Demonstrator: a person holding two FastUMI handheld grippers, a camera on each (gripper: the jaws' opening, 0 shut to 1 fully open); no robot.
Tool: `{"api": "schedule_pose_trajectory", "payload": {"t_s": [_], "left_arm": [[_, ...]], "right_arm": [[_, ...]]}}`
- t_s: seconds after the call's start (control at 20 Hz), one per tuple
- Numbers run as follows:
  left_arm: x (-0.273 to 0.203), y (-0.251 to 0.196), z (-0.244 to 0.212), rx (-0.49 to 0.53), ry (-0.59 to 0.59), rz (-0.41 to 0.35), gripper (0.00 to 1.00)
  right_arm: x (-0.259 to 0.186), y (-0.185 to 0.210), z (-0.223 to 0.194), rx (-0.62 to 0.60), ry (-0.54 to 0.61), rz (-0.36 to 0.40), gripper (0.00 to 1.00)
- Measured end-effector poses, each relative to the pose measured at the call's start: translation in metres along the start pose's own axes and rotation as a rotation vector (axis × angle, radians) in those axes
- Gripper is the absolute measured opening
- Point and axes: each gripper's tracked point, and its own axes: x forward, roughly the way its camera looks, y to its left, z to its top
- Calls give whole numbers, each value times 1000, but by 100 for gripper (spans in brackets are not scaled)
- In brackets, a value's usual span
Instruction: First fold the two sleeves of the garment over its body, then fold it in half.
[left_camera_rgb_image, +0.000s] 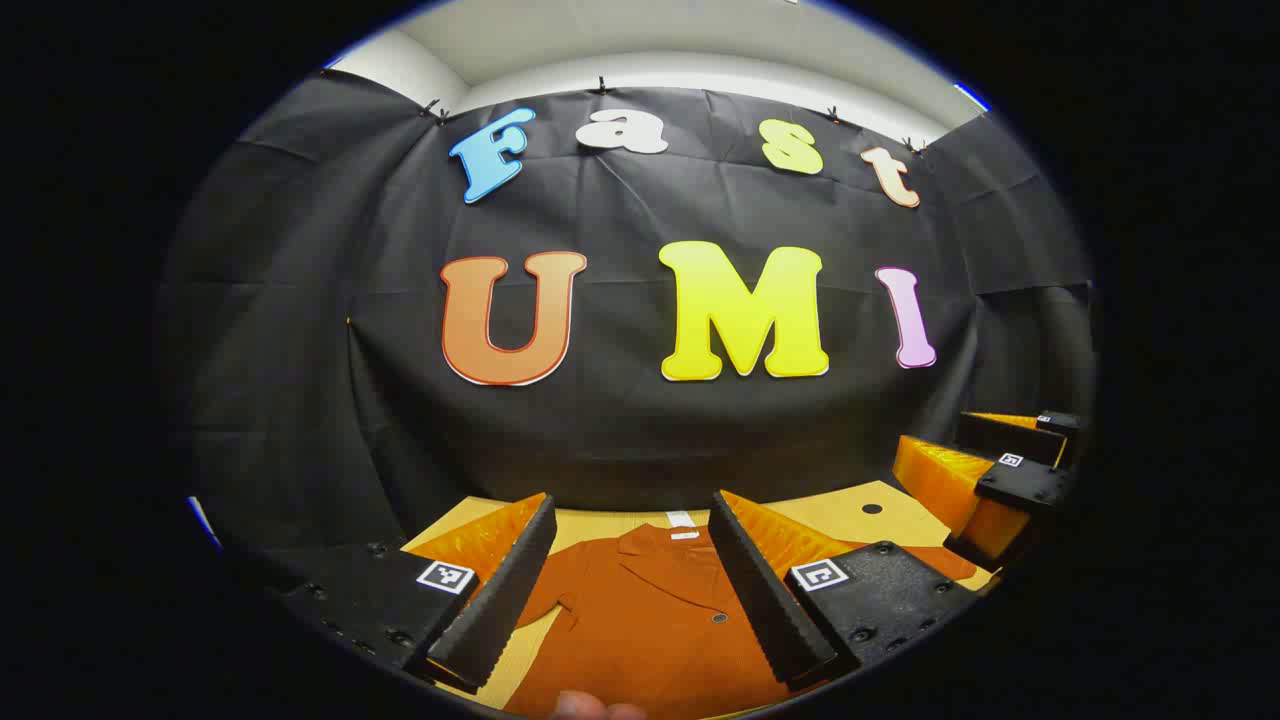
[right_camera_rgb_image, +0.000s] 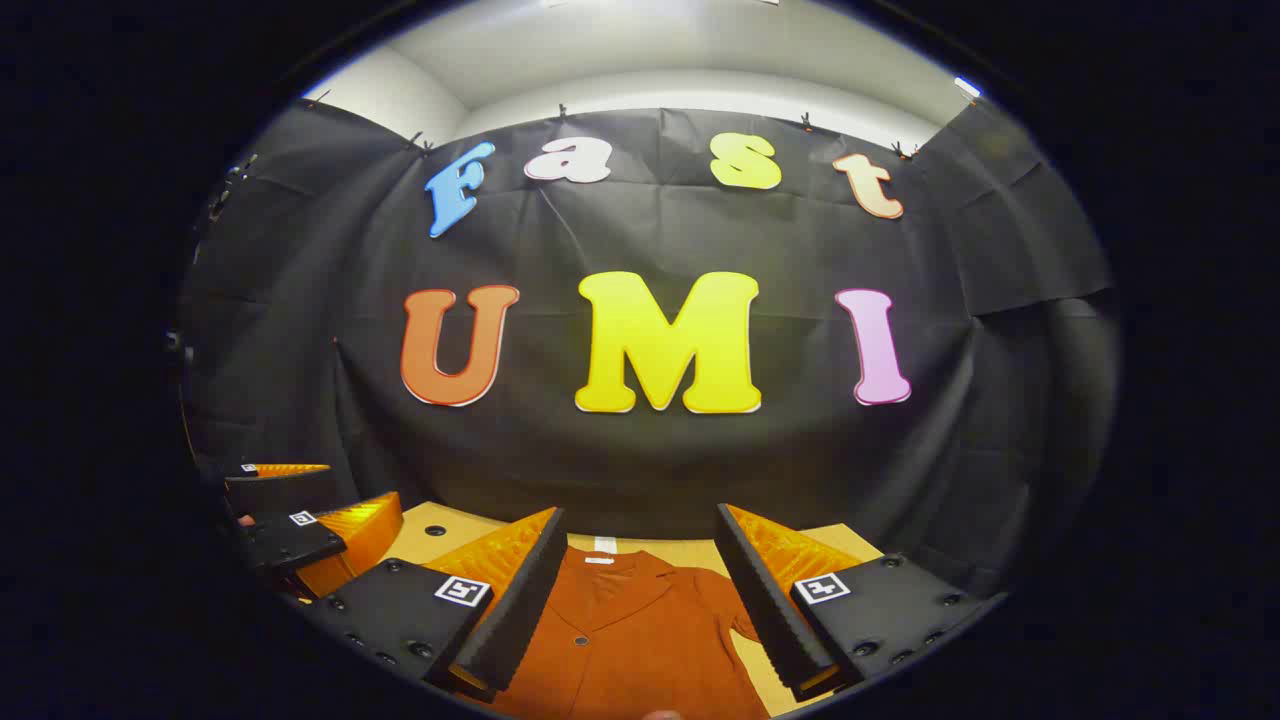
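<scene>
A rust-orange collared garment (left_camera_rgb_image: 640, 620) with a dark button lies flat on the light wooden table (left_camera_rgb_image: 850, 510), collar toward the far wall. My left gripper (left_camera_rgb_image: 630, 590) hovers above it, open, nothing between its fingers. The right gripper (left_camera_rgb_image: 1010, 470) shows at the right of the left gripper view, open. In the right gripper view the same garment (right_camera_rgb_image: 630, 640) lies below my right gripper (right_camera_rgb_image: 640, 600), which is open and empty. The left gripper (right_camera_rgb_image: 300, 515) appears at the left of that view. A short sleeve (right_camera_rgb_image: 735, 610) spreads to the garment's right.
The table (right_camera_rgb_image: 430, 525) ends at the black cloth wall close behind the garment's collar. A small dark hole (left_camera_rgb_image: 872, 509) sits in the tabletop at the right. A fingertip (left_camera_rgb_image: 590, 708) shows at the bottom edge of the left gripper view.
</scene>
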Motion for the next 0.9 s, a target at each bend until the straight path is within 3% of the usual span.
{"api": "schedule_pose_trajectory", "payload": {"t_s": [0.5, 0.9], "left_arm": [[2, -3, 6, 15, -6, -2, 99], [-2, -2, 9, 9, -6, 11, 99]], "right_arm": [[6, -17, -2, 5, -3, -60, 94], [7, -20, 0, 12, -7, -61, 94]]}}
